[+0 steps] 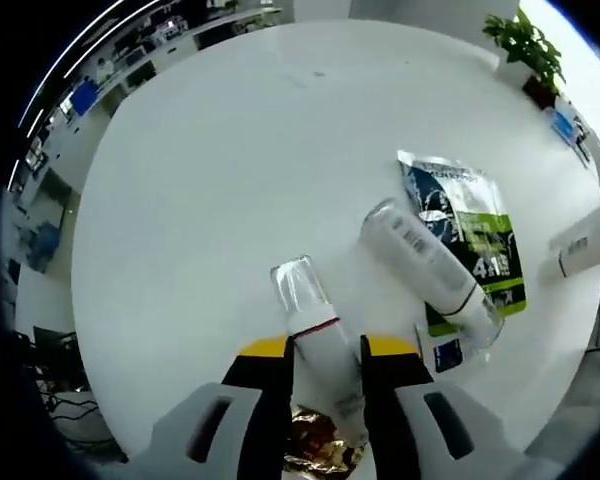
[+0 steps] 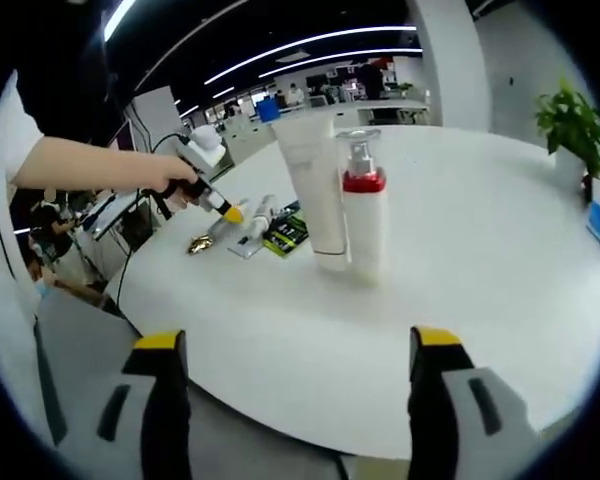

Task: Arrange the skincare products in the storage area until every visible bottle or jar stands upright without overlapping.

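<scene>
In the left gripper view, the left gripper [image 1: 325, 365] clamps its fingers on a lying clear-capped bottle [image 1: 315, 325] on the white round bench [image 1: 210, 200]; a second lying bottle [image 1: 430, 265] rests across a glossy sachet [image 1: 480, 225]. In the right gripper view, the right gripper [image 2: 295, 365] hangs with fingers spread wide and empty; one tube [image 2: 315, 185] and one red-collared pump bottle [image 2: 364, 210] stand upright, touching.

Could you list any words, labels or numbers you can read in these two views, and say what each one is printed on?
"4:1", or close to it: large white characters on the green and dark sachet, left gripper view.
Barcode and small print on the lying bottle: too blurred to read.
Print on the white box at the edge: unreadable.
Standing tube and pump bottle, right gripper view: no readable text.
</scene>
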`<state>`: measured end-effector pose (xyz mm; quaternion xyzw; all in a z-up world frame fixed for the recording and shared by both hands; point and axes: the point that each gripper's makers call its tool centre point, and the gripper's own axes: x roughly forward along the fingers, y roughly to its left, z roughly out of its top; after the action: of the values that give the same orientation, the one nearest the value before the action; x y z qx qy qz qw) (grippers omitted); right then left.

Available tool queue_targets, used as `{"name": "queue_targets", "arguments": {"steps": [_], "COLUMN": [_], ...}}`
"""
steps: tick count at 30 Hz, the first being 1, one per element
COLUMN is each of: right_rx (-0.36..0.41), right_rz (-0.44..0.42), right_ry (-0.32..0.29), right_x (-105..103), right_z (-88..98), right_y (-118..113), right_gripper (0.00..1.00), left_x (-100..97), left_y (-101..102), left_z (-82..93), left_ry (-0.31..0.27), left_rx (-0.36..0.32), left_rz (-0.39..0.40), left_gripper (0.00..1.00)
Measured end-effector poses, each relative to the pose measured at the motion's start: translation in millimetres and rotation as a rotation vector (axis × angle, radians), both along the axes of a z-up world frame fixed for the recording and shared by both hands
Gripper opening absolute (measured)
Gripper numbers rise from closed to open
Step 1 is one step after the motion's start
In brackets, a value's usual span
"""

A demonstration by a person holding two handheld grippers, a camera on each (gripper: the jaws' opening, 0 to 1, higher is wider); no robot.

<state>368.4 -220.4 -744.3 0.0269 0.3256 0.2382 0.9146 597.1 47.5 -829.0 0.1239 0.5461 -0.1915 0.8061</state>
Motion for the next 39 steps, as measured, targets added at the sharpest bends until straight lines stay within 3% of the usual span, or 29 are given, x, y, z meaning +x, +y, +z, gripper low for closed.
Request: {"name": "queue_targets", "arguments": {"steps": [2, 14, 25, 39], "right_rx": [0.000, -0.003, -0.006, -0.011], "right_rz": [0.000, -0.001, 0.009, 0.032], "right_ry": [0.002, 0.004, 0.003, 0.005], "right_x": [0.0, -0.2, -0.7, -2.5], "right_z": [-0.2, -0.9, -0.5, -0.5], "right_y": [0.0, -0.3, 1.4, 5.5], "right_gripper": [0.92, 0.91, 0.91, 0.89], "left_x": [2.6, 2.8, -9.0, -22.3], "left_y": [-3.4, -1.4, 6.4, 5.1], "left_z": [1.6, 3.8, 8.5, 30.3], "left_ry": [-0.027, -0.004, 0.011, -0.010], "left_rx": [-0.027, -0.070, -0.134, -0.255], "left_rz": [-0.031, 0.039, 0.095, 0.150], "left_gripper": [0.17, 0.16, 0.16, 0.16]}}
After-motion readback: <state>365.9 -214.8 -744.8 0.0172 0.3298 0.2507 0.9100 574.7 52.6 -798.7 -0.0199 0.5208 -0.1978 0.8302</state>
